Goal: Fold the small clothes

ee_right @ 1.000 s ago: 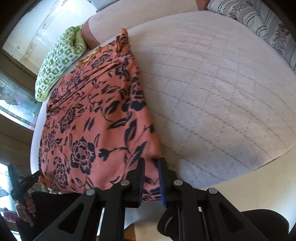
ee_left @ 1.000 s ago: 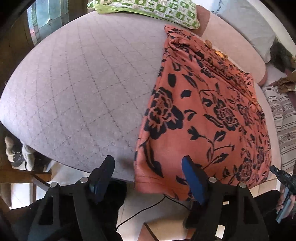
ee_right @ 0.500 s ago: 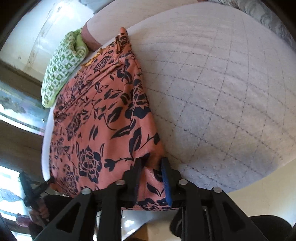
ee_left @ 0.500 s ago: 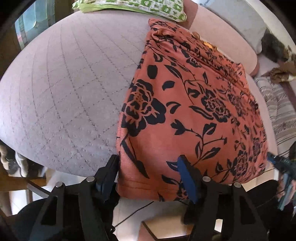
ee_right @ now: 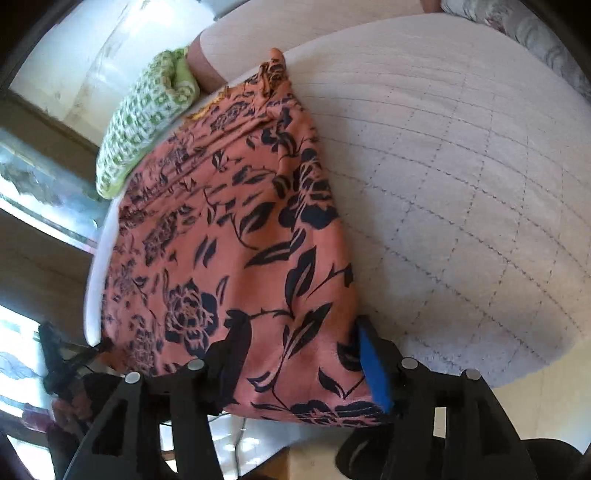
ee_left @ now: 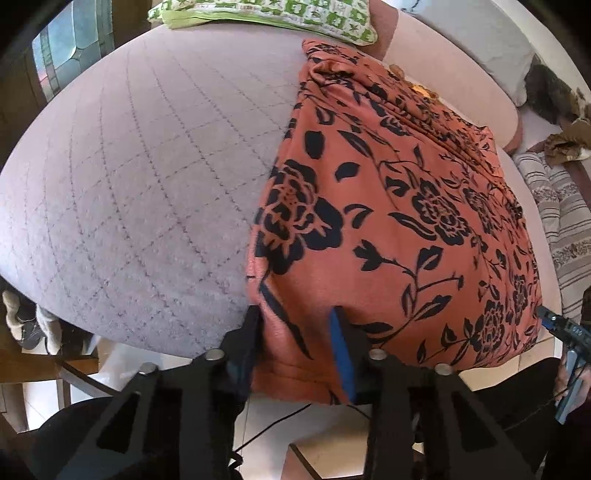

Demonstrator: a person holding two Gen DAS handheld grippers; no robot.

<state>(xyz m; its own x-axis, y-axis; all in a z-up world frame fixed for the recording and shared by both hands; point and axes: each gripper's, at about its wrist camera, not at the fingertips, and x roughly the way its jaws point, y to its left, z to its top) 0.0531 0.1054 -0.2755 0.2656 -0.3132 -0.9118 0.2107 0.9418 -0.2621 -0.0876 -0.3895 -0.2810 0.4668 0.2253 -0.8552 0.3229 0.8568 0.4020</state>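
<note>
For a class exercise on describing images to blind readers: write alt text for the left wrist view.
An orange cloth with black flowers lies on a quilted grey cushion, its near hem hanging over the edge. The left gripper is closing, its fingers astride the hem's left corner. A green pillow lies behind.

Quilted grey-lilac bedspread (ee_left: 140, 177) | green-and-white patterned pillow (ee_left: 266, 14) at far edge | striped cushion (ee_left: 561, 221) at right | pale tiled floor (ee_left: 317, 428) below
</note>
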